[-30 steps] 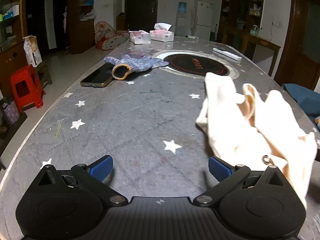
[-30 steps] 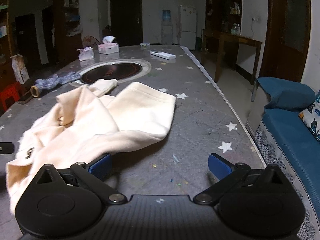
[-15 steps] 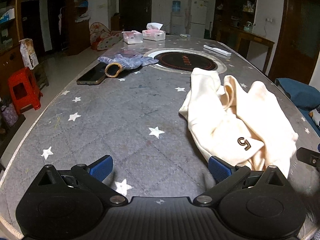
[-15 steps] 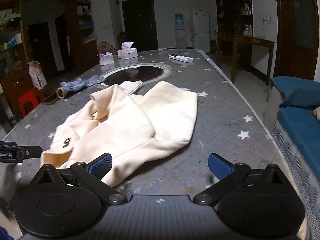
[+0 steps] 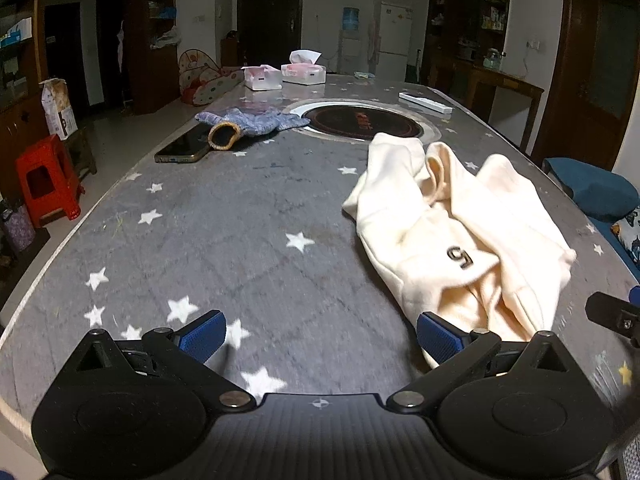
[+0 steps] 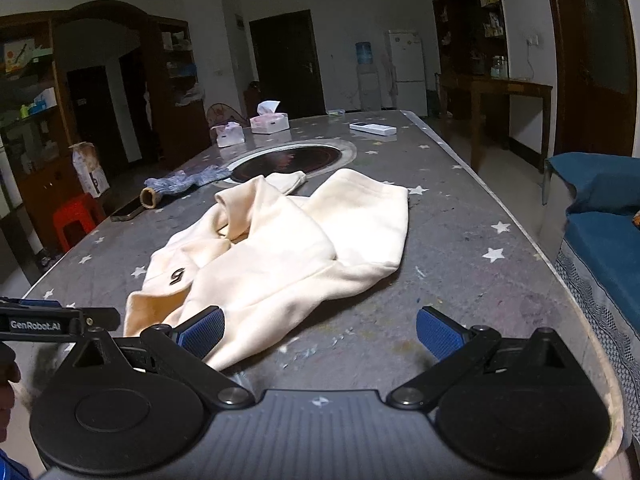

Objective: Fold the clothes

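Counted on the star-patterned table: one cream garment, crumpled at the near right; one blue-grey knitted piece, far left; one phone just beside it; two tissue boxes at the far end; one white remote, far right; one round black hob set in the middle. Two grippers, the left gripper and the right gripper, each with two blue pads. Off the table: one red stool at left, one white fridge far back.
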{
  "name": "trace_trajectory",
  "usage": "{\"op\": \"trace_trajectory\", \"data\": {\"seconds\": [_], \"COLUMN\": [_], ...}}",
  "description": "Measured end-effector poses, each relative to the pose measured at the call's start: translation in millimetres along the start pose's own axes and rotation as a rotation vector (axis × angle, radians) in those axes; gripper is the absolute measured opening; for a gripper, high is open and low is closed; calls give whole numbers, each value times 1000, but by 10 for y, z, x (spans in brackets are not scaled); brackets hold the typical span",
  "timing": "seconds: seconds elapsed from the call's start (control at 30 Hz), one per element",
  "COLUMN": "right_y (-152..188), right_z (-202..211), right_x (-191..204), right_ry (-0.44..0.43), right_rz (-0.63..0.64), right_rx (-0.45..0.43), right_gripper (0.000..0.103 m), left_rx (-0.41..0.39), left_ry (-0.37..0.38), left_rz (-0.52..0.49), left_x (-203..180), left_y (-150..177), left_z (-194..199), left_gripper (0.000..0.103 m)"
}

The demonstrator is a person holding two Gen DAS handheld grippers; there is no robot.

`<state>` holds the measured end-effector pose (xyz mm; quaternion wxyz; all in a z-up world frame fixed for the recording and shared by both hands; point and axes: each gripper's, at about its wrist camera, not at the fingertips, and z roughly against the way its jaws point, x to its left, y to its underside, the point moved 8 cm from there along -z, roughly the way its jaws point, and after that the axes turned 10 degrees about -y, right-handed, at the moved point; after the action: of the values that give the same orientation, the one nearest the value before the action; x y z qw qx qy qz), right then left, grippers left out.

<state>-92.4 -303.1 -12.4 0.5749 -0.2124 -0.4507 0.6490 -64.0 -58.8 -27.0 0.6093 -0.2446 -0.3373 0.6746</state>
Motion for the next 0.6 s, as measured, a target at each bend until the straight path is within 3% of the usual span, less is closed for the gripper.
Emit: {"op": "trace_trajectory", "data": {"seconds": [0.6], "right_y": [56], "right_z": [288], "right_x": [132], "right_ry": [-26], "right_rz": [36], "right_rx": [-44], "right_gripper": [103], "left_rx": [-32], "left_ry": [-2], "left_rz": [3], "left_x": [-78], "left_y": [126], "left_z": [306], "left_gripper": [103]}}
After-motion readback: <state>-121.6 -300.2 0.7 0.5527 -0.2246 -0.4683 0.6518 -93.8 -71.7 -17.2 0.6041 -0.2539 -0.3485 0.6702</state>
